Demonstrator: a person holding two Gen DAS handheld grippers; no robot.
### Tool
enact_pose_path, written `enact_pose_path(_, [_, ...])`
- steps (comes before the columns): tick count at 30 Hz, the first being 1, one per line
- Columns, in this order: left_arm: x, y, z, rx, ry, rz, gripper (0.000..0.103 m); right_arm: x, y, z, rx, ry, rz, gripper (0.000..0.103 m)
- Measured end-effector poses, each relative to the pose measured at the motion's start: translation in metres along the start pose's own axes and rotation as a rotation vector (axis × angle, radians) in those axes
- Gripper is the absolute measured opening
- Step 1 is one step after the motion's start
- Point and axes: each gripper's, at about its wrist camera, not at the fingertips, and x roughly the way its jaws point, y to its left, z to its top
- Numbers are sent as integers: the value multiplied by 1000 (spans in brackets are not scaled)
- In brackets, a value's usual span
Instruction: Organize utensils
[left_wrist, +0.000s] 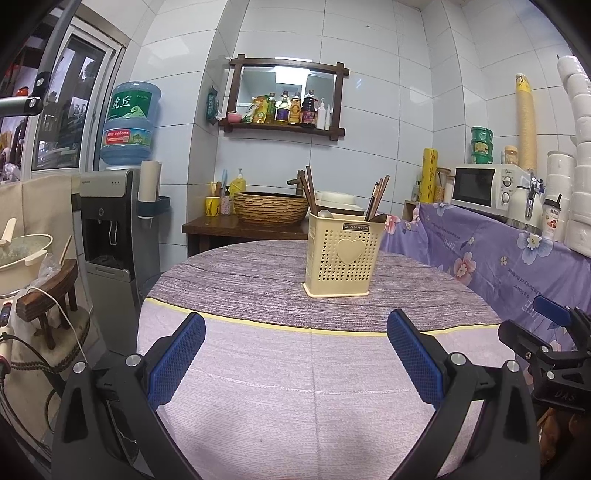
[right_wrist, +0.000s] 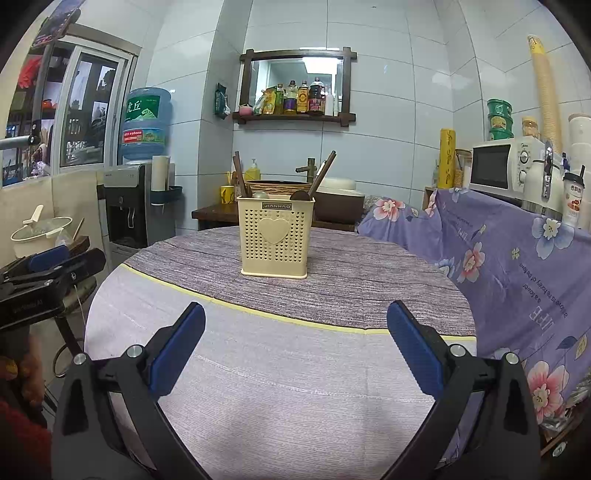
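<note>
A cream perforated utensil holder (left_wrist: 343, 254) with a heart on its front stands upright on the round table (left_wrist: 258, 280); it also shows in the right wrist view (right_wrist: 275, 242). Brown chopsticks (left_wrist: 378, 197) and a spoon (left_wrist: 325, 213) stick out of it. My left gripper (left_wrist: 295, 325) is open and empty, low over the table's near part, well short of the holder. My right gripper (right_wrist: 295, 317) is open and empty, likewise short of the holder. The right gripper shows at the right edge of the left wrist view (left_wrist: 546, 343).
A purple floral cloth (right_wrist: 509, 266) covers a counter at the right, with a microwave (right_wrist: 506, 168) on it. A water dispenser (left_wrist: 110, 221) stands at the left. A woven basin (left_wrist: 271, 206) sits on a dark side table behind.
</note>
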Motion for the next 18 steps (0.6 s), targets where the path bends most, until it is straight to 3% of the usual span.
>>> enact_pose_path(18, [1, -2, 1, 6, 7, 11, 98, 3, 0, -4, 6, 3, -1, 97])
